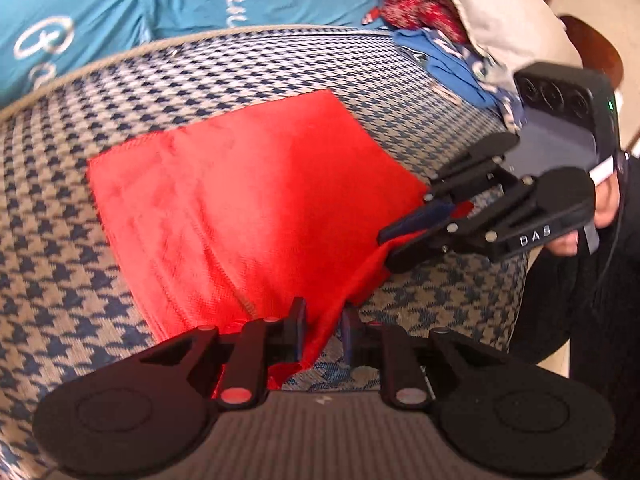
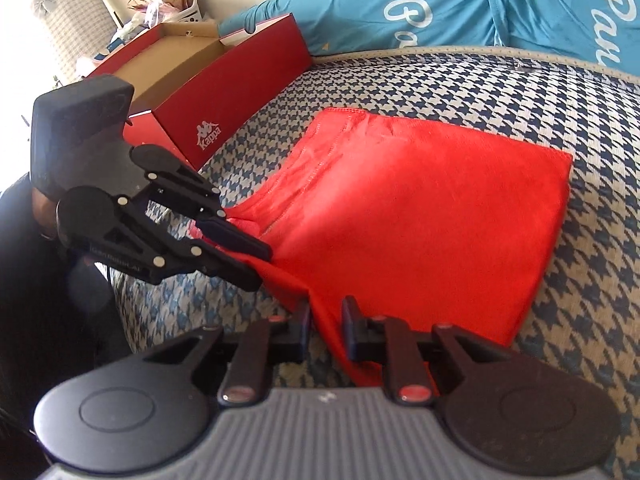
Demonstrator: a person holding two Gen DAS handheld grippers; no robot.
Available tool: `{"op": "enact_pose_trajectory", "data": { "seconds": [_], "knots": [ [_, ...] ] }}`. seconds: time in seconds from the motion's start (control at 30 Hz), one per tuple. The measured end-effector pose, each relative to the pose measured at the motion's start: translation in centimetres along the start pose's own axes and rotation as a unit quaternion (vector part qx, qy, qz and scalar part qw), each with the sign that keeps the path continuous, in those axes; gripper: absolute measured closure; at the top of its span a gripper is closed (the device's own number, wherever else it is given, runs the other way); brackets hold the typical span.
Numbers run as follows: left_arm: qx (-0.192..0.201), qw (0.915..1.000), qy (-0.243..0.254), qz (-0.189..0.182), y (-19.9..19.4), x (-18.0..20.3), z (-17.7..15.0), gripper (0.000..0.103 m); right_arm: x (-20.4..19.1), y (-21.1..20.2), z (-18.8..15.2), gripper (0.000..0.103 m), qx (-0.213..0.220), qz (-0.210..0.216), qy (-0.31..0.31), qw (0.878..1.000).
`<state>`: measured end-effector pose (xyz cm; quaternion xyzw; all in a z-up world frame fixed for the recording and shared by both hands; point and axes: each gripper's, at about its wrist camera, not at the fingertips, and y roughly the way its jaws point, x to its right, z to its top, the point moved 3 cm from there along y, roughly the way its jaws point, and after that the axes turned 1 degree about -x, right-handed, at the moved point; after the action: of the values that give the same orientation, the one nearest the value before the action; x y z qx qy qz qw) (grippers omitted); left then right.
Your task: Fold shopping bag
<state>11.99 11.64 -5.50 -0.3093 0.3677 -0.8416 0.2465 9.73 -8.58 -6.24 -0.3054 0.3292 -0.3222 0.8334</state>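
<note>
2 grippers meet at the near edge of a red shopping bag (image 1: 248,200) spread flat on a bed with a blue-and-white houndstooth cover (image 1: 200,68). A turquoise duvet (image 1: 120,12) with white lettering is heaped behind the cover, past a beige piped edge.

Only the left wrist view shows the pile of clothes (image 1: 432,28) at the far right — red knit, blue cloth, a pale cushion on top — and a piece of brown furniture beyond it. Only the right wrist view shows the open red shoebox (image 2: 224,76) with a white logo on its side, resting on the bed to the left of the bag, with cluttered packaging behind it near a bright window.

The bag's far corners lie flat on the cover; its near edge is lifted and drawn into a ridge between the 2 tools. The left gripper (image 2: 246,258) is clamped on the bag's near left corner, cloth bunched between its fingers. In its own view the left fingers (image 1: 298,324) stand a little apart with the red edge running between them. The right gripper (image 1: 404,238) pinches the near right corner; in its own view red cloth passes through a visible gap between its fingers (image 2: 350,324).

Nothing lies on top of the bag.
</note>
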Motion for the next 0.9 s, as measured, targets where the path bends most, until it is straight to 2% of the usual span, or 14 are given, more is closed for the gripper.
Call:
{"op": "enact_pose_trajectory", "data": {
  "seconds": [0.07,0.3,0.5,0.63,0.9],
  "knots": [
    [0.0,0.9999,-0.014,-0.003,0.0,-0.2,-0.1,0.086,-0.1,0.0,0.0,0.088,-0.001,-0.001,0.001,1.0],
    [-0.001,0.9979,-0.063,-0.017,0.2,-1.2,-0.2,0.086,-1.4,-0.1,0.0,0.088,0.003,-0.026,-0.058,0.998],
    [0.0,0.9912,-0.13,-0.022,0.5,-2.1,-0.4,0.085,-2.7,-0.1,-0.1,0.088,0.005,-0.053,-0.11,0.992],
    [-0.004,0.987,-0.161,-0.007,0.7,-2.0,-0.3,0.084,-2.6,-0.3,0.0,0.088,0.005,-0.052,-0.093,0.994],
    [-0.02,0.9821,-0.186,0.017,1.3,-1.6,0.1,0.085,-2.6,-0.7,0.0,0.088,0.005,-0.058,-0.085,0.995]
  ]
}}
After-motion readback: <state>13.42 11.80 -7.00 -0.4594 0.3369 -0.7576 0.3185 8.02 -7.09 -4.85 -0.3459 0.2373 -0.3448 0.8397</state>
